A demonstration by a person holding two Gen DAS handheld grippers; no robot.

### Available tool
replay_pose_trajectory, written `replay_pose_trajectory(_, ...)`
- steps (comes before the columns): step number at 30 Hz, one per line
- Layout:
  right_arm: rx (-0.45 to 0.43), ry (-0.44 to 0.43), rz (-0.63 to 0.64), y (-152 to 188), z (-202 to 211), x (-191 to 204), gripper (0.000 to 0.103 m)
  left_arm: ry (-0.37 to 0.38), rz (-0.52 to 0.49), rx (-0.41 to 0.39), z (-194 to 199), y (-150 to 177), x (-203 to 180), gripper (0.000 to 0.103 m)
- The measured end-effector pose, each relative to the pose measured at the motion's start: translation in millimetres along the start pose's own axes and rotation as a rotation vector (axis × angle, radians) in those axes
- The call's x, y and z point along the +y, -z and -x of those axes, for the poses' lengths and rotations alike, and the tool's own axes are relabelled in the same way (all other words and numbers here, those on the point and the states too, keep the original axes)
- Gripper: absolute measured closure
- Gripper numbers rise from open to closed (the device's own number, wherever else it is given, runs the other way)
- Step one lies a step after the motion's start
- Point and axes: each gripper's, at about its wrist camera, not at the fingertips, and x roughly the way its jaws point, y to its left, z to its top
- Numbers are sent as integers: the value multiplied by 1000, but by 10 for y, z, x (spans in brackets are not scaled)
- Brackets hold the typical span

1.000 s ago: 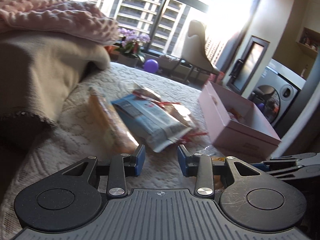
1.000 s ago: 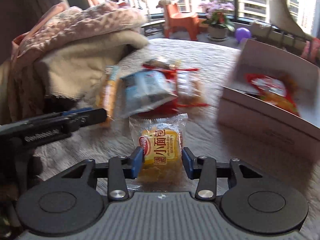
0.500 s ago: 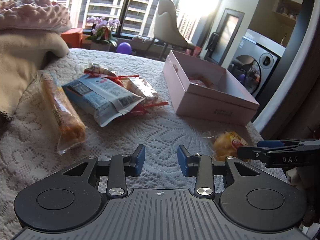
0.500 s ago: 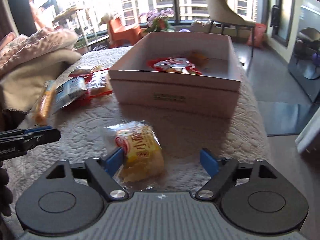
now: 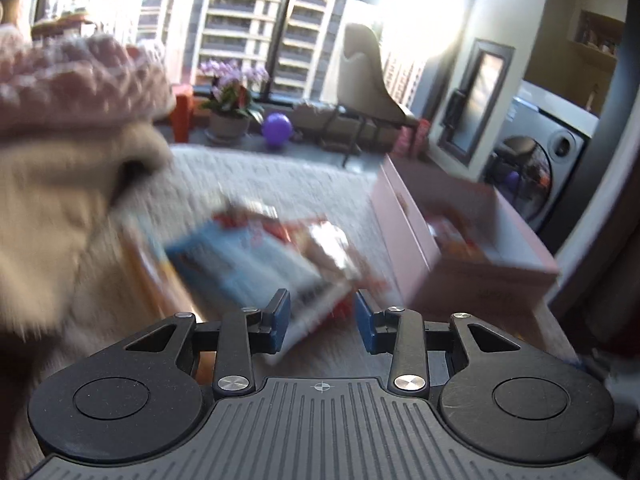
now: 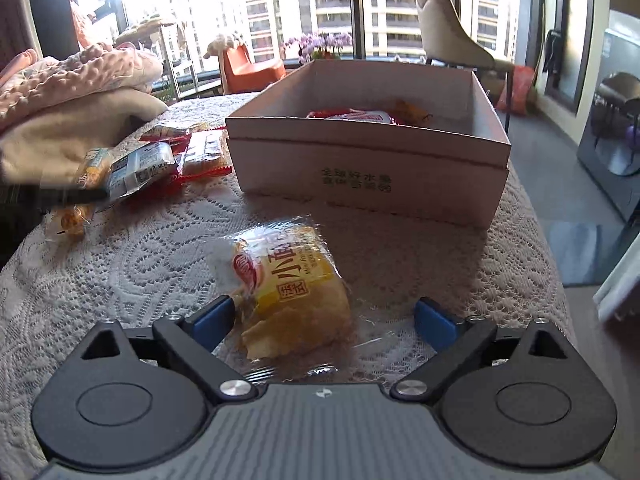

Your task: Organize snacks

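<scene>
My right gripper (image 6: 324,318) is wide open around a yellow bread packet (image 6: 292,292) that lies on the lace cloth, its left pad beside the packet. A pink box (image 6: 372,176) stands just beyond, with a red packet (image 6: 352,115) inside. My left gripper (image 5: 322,316) is partly open and empty, close over a blurred blue-and-white packet (image 5: 248,264) in a pile of snacks. The pink box (image 5: 404,240) is to its right. The same pile (image 6: 140,168) shows at the left of the right wrist view.
A heap of beige and pink blankets (image 6: 72,100) lies at the left edge of the table (image 6: 120,264). A chair (image 6: 448,36), potted orchids (image 5: 232,96) and a washing machine (image 5: 536,168) stand beyond the table. The table's right edge drops to the floor.
My left gripper has swung left and forward to the snack pile, blurring its view. My right gripper opened wide half a second ago and has edged closer to the bread packet.
</scene>
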Motion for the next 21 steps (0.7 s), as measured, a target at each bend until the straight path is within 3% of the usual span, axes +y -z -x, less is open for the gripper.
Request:
replay_pose_trajectory(4,-19,-1,-9,26,10,-12,6,-23,19,-12,-468,-584,202,62)
replay_pose_trajectory(7,-24,4,-6,31,17,-7,5,-160,14,7,-952,-865,342,63)
replay_pose_trajectory(12,-27,2,-3,42,17,-15,4,-211,47,149,-1493,-845,494,61)
replay_pose_trajectory(13,-27,-2,-6,41,16,-22,3,-223,33,152,-1524,-806,485,56)
replay_pose_trajectory(16,-23,-4,1,38,-8,-7,1,-187,-4,137,-1462,-685,436,57)
replay_pose_trajectory(21,-21,0,6,36,-19,11,1,-29,-88,166,-1076,-395,157,58)
